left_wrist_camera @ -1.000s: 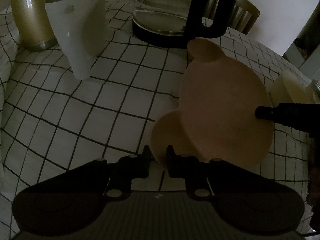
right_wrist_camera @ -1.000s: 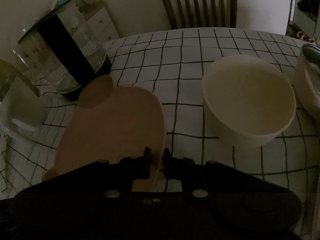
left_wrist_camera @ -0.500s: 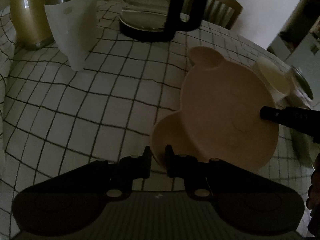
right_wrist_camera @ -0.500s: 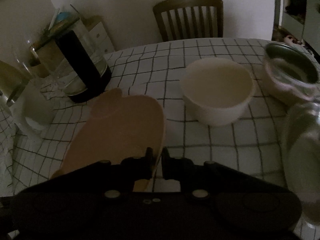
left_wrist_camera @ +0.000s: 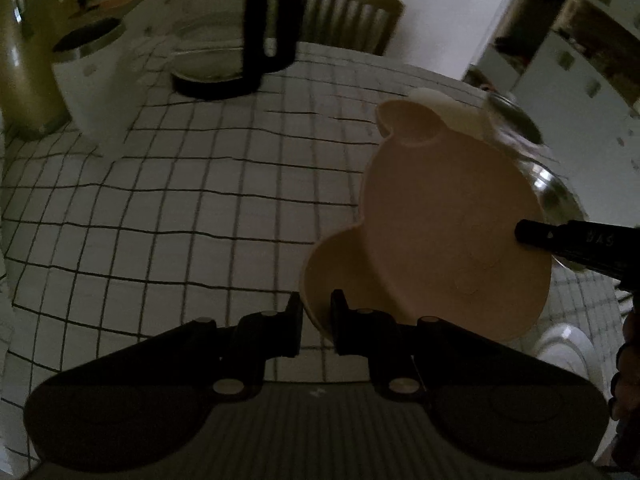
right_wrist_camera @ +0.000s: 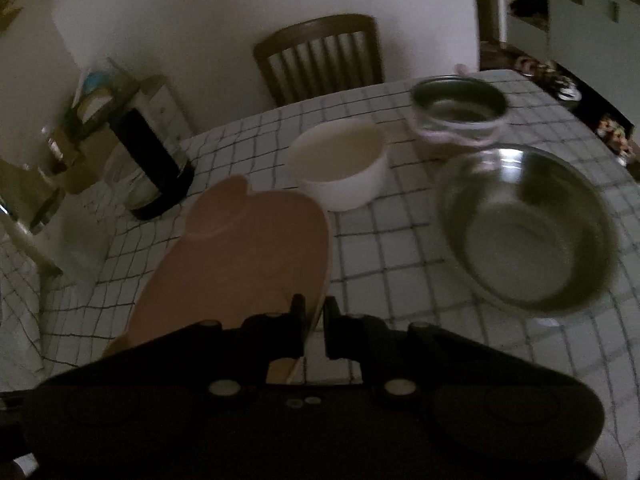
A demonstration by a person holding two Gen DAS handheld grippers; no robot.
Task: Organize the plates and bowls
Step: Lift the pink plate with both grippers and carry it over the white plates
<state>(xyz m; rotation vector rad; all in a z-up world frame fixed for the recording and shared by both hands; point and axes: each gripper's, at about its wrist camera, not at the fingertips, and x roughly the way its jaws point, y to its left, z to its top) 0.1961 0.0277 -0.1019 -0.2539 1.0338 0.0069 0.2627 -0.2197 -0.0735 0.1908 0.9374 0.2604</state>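
Fingers of the left gripper are clamped on the near rim of a tan bear-shaped plate, pinching one of its two round ears, while the right gripper has its own fingers closed on the plate's opposite edge. Held between the two tools, the plate is tilted on its side above the desk, which is covered in a white cloth with a black grid. Matte and shallow, the plate has a raised lip and a smooth underside; its second ear points away toward the far side of the desk. In the left wrist view, the right gripper's dark tip meets the plate's right edge.

Beyond the plate stands a white bowl, upright and open. To its right sit a large steel bowl and, farther back, a smaller metal bowl with what appears to be a pinkish band, though blur makes that uncertain. On the left side of the desk are a glass kettle with a black handle, a white tumbler with a metal rim, and a gold-coloured jug. A wooden chair stands against the wall behind the desk.
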